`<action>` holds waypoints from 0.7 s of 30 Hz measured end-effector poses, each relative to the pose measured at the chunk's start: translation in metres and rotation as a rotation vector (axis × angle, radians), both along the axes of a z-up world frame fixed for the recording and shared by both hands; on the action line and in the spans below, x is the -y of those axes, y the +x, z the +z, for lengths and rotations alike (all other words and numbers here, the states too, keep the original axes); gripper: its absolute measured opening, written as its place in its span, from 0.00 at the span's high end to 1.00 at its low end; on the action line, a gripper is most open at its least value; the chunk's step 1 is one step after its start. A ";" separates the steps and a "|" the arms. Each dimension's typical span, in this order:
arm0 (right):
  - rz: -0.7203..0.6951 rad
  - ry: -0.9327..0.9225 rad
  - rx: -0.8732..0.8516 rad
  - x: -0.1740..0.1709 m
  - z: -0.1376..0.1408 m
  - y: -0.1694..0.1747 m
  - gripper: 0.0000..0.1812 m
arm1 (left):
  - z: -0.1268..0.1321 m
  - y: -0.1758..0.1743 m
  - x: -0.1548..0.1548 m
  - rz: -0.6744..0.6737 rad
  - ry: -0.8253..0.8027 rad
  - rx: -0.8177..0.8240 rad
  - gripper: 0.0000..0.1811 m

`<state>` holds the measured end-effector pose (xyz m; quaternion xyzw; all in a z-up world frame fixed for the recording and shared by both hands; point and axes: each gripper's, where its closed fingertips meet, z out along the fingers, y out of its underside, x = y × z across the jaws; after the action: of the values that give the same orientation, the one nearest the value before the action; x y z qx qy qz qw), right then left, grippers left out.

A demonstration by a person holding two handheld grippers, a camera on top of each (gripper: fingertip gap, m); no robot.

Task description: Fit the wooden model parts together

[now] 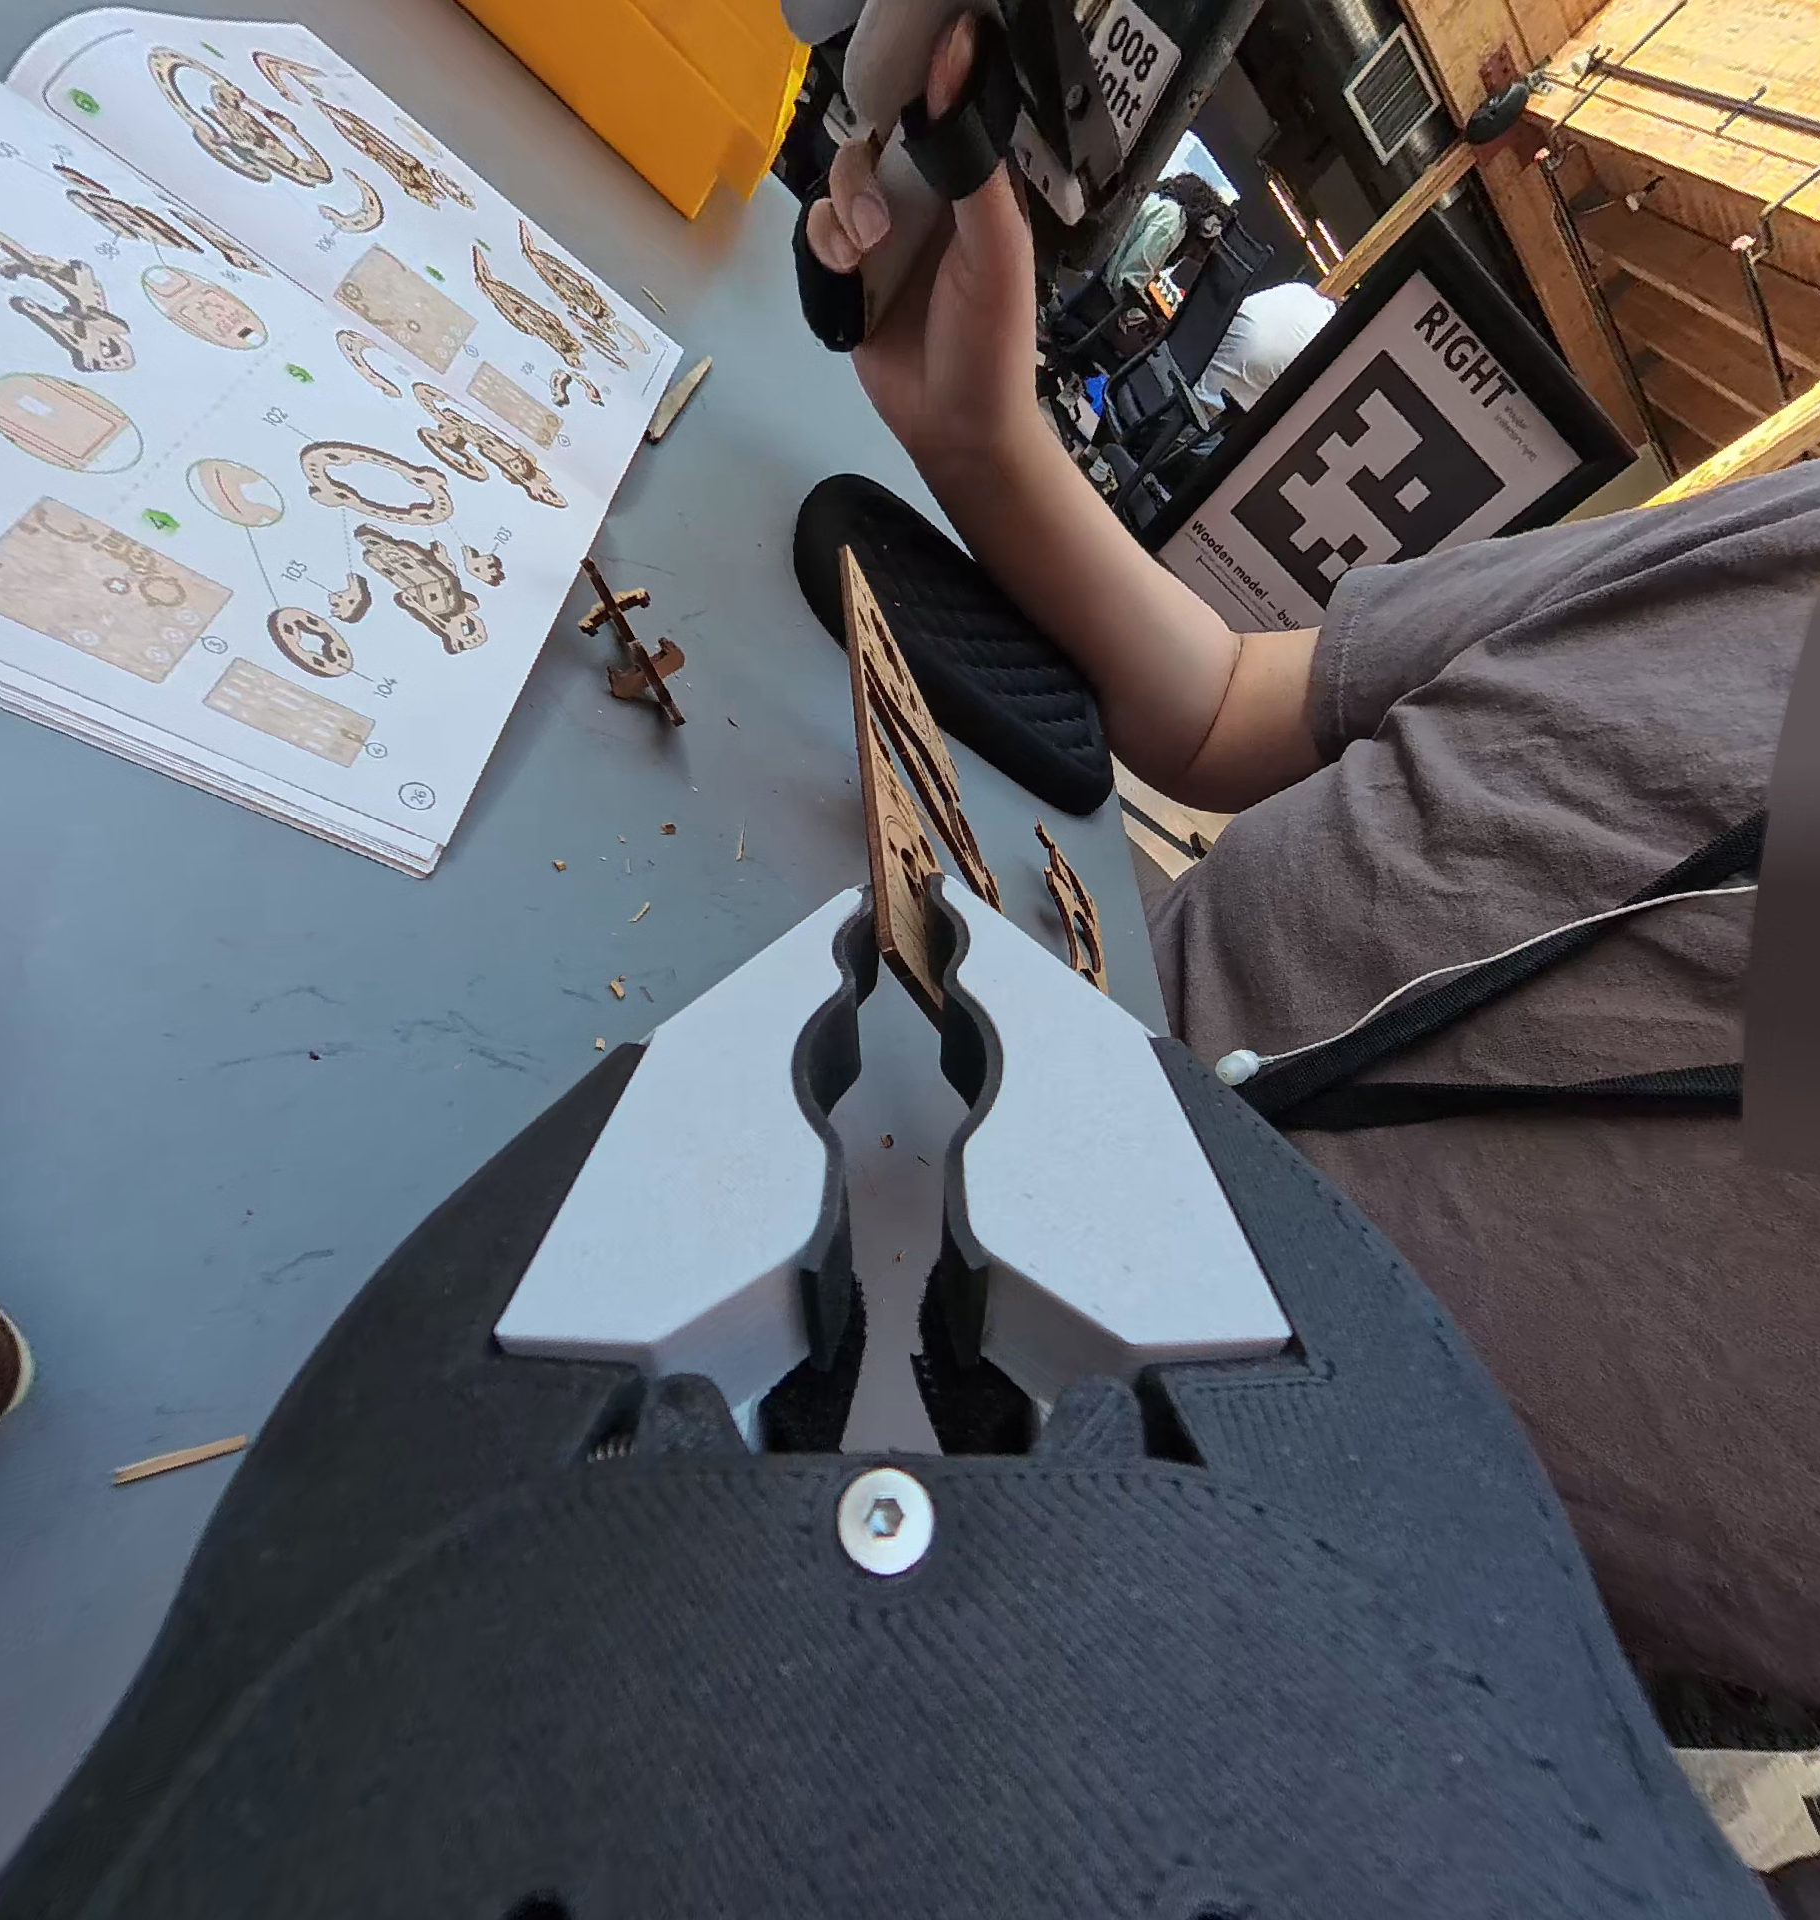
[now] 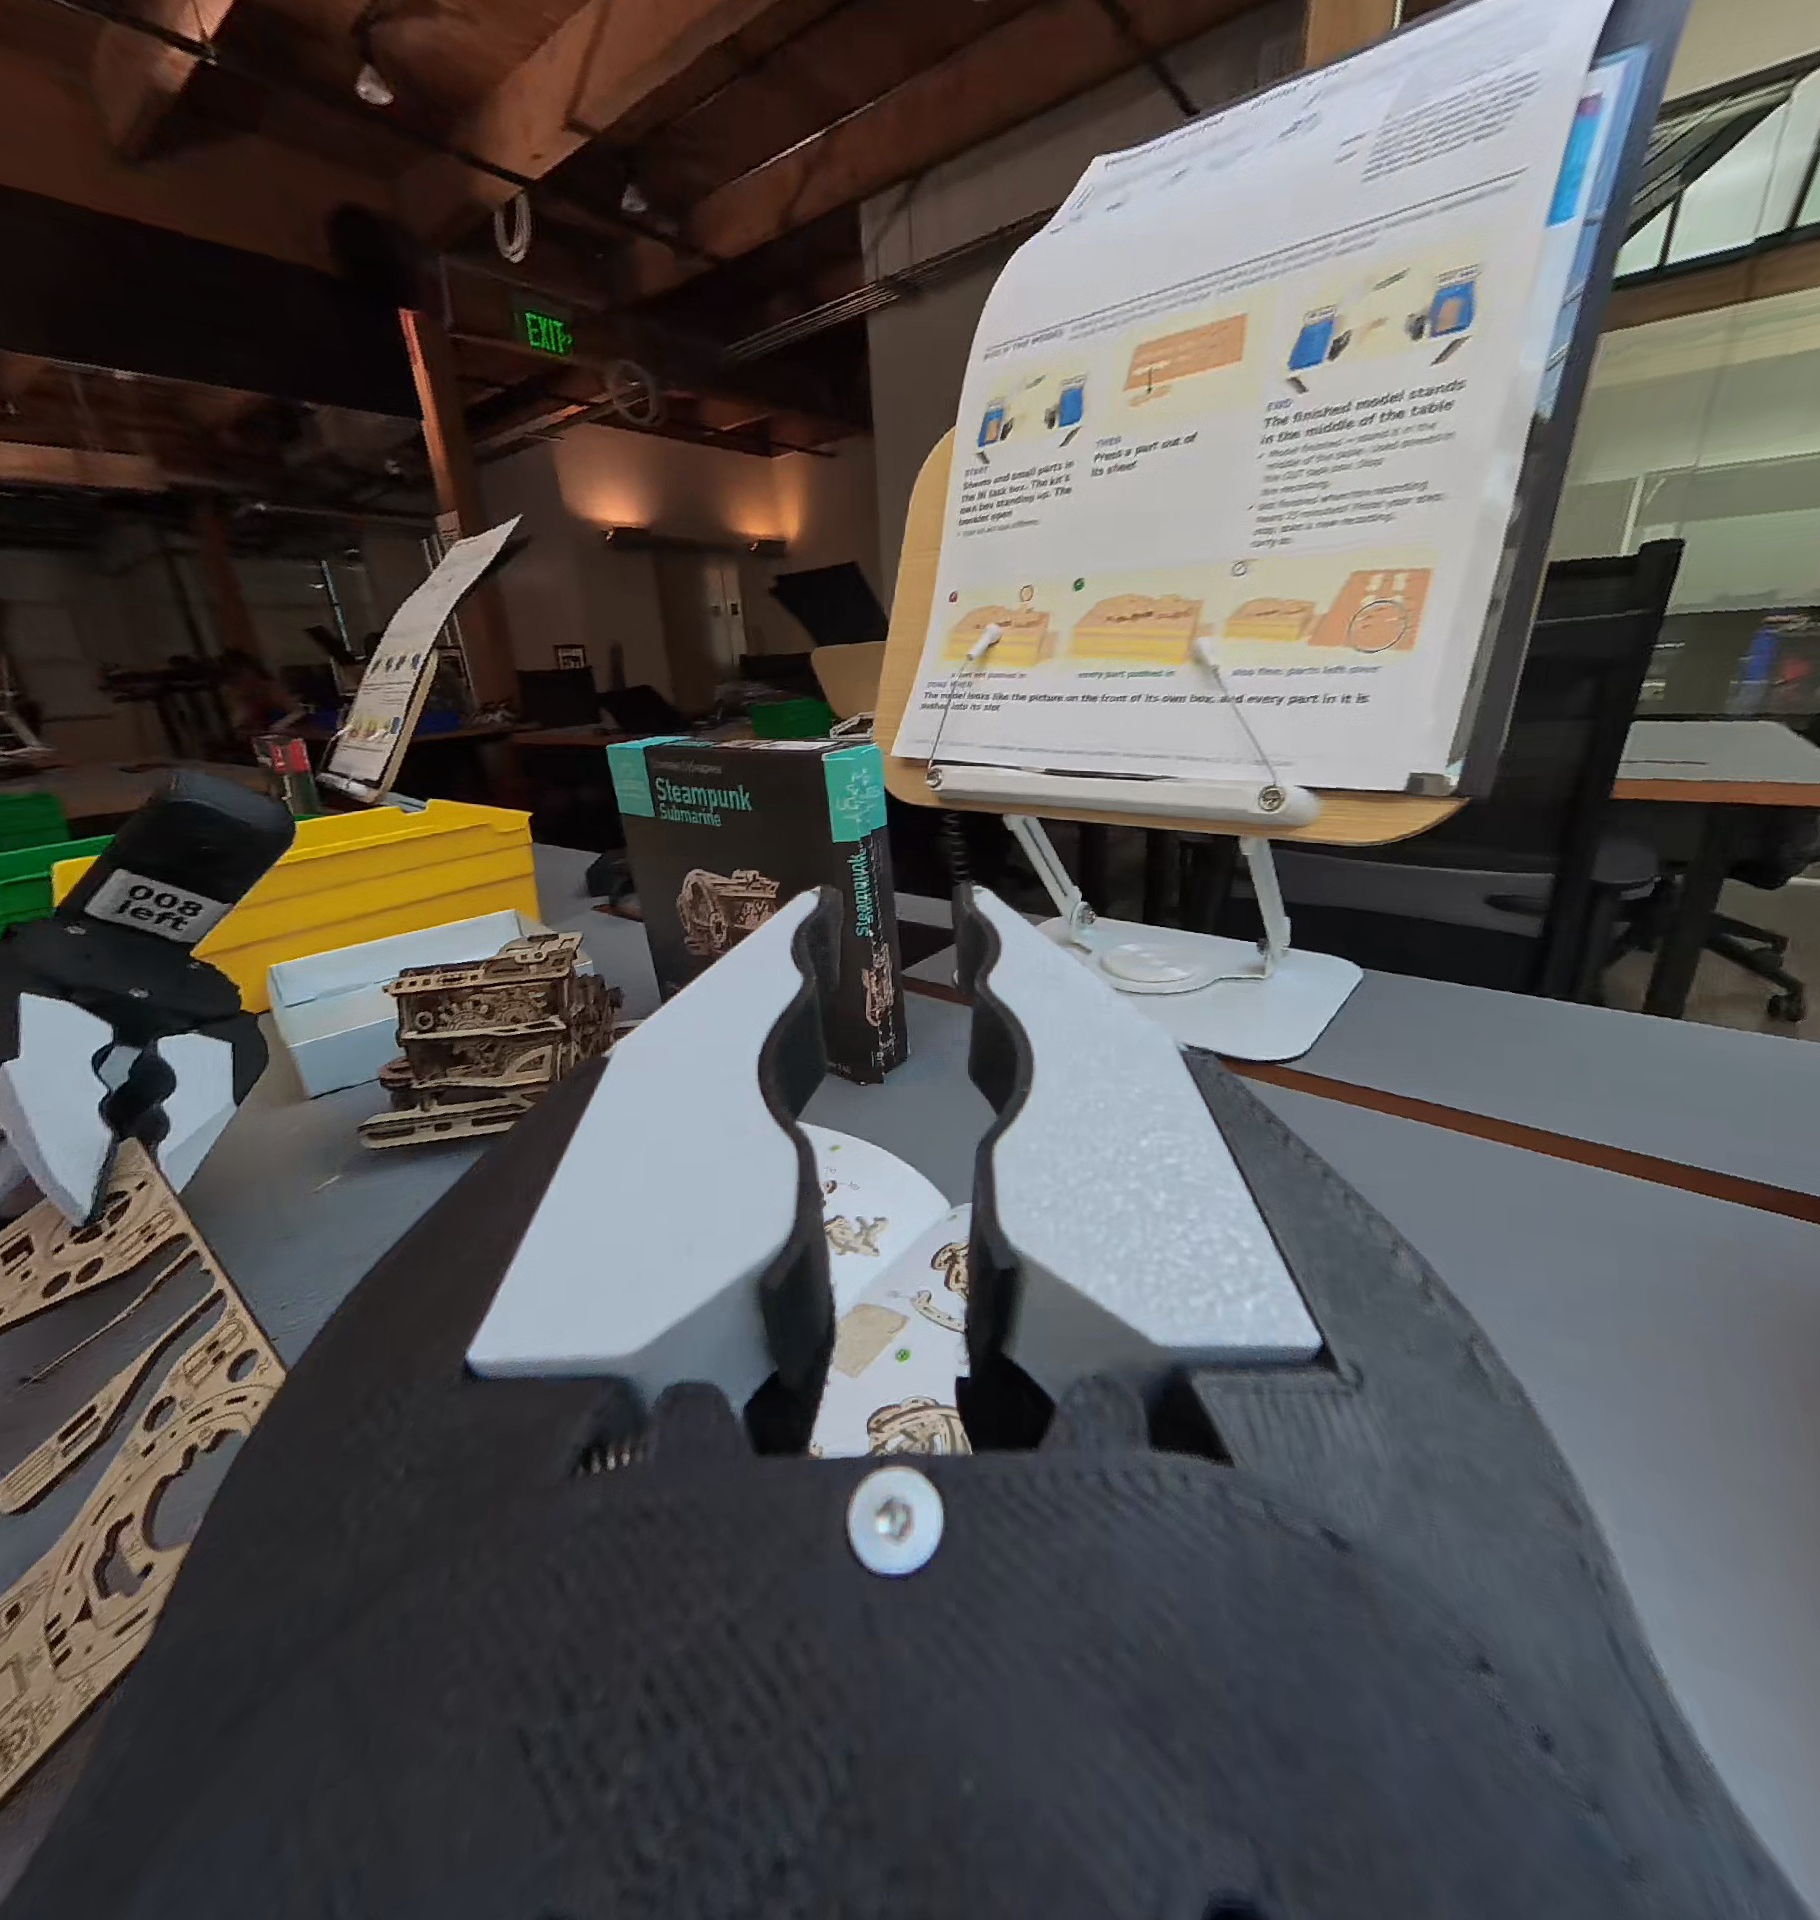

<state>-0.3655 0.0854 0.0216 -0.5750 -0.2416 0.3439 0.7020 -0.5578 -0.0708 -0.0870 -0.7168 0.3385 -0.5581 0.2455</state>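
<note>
My left tool (image 1: 906,935) pinches one corner of the thin laser-cut plywood parts sheet (image 1: 901,758), tilted on edge over the grey counter (image 1: 262,1039), while my right tool (image 2: 890,997) hangs open and empty, so I fear the sheet twisting loose or snapping.

The right hand-held gripper (image 2: 890,925) fills the lower frame, jaws parted and empty. At left, the left hand-held gripper (image 2: 106,1195) pinches a wooden parts sheet (image 2: 85,1403). A part-built wooden model (image 2: 490,1034) stands on the bench (image 2: 1560,1299) at centre left.
</note>
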 end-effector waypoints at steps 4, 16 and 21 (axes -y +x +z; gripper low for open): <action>-0.021 -0.007 -0.051 -0.003 0.002 0.008 0.90 | 0.000 -0.001 -0.001 0.002 -0.002 0.006 0.97; 0.042 -0.080 -0.019 -0.005 -0.012 -0.007 0.93 | -0.001 0.000 -0.001 0.005 0.004 0.003 0.97; 0.047 -0.090 -0.027 -0.005 -0.013 -0.008 0.93 | -0.001 -0.001 -0.002 0.012 0.000 0.007 0.97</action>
<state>-0.3731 0.0907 0.0084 -0.5954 -0.2301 0.3784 0.6704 -0.5588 -0.0684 -0.0877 -0.7168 0.3332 -0.5592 0.2499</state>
